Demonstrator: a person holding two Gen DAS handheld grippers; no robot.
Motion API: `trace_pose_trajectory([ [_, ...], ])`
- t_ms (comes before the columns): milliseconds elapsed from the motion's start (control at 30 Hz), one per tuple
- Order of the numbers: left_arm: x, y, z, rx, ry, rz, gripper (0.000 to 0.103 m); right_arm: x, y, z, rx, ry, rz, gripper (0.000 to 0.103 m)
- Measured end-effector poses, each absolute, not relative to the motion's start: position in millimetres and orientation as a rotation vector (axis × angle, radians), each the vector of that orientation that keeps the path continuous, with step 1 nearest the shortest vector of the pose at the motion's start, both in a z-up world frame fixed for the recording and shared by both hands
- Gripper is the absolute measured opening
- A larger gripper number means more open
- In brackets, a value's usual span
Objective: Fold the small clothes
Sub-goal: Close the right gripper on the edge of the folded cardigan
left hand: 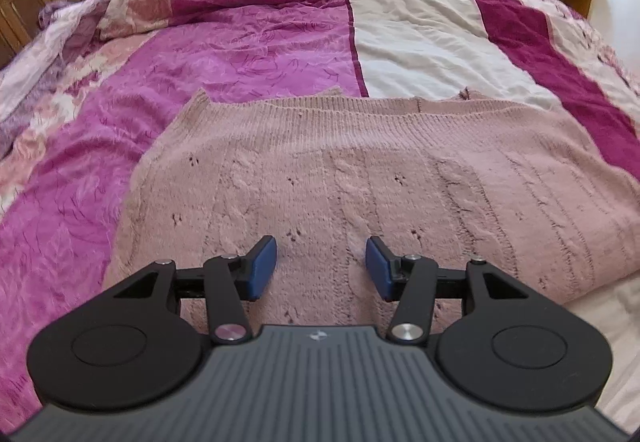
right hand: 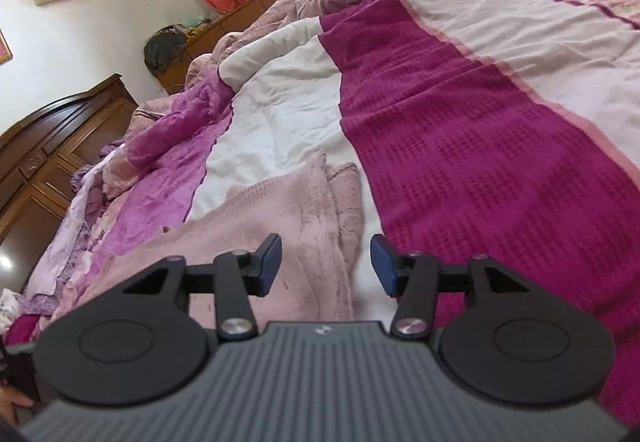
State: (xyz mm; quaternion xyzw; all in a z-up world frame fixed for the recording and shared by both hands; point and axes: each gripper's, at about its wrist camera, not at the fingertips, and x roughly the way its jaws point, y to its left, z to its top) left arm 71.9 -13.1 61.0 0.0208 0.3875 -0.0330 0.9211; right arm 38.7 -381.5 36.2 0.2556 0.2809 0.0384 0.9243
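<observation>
One pink sweater (left hand: 360, 178), long axis crosswise

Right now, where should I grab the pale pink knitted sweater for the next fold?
Probably the layered side edge of the pale pink knitted sweater, approached from the bare white bedding beside it; that edge lies stacked and exposed near the open right hand-held gripper.

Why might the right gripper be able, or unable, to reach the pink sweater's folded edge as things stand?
Probably able. The right gripper is open and empty, the sweater edge lies just ahead of its fingers on the bedspread, and nothing sits between them.
</observation>
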Motion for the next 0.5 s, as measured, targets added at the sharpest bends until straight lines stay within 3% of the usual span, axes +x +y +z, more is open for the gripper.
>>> trace_pose_trajectory([
  [67, 71, -12, 61, 0.025, 0.801, -0.056, 0.058, 48, -382, 29, 0.553, 0.602, 0.101, 0.067],
  [367, 71, -14, 59, 0.035, 0.835, -0.049, 0.058, 63, -378, -4, 0.630, 0.697, 0.187, 0.067],
  [500, 74, -18, 56, 0.047, 0.842, -0.034, 0.063, 68, -374, -11, 0.711, 0.705, 0.278, 0.066],
])
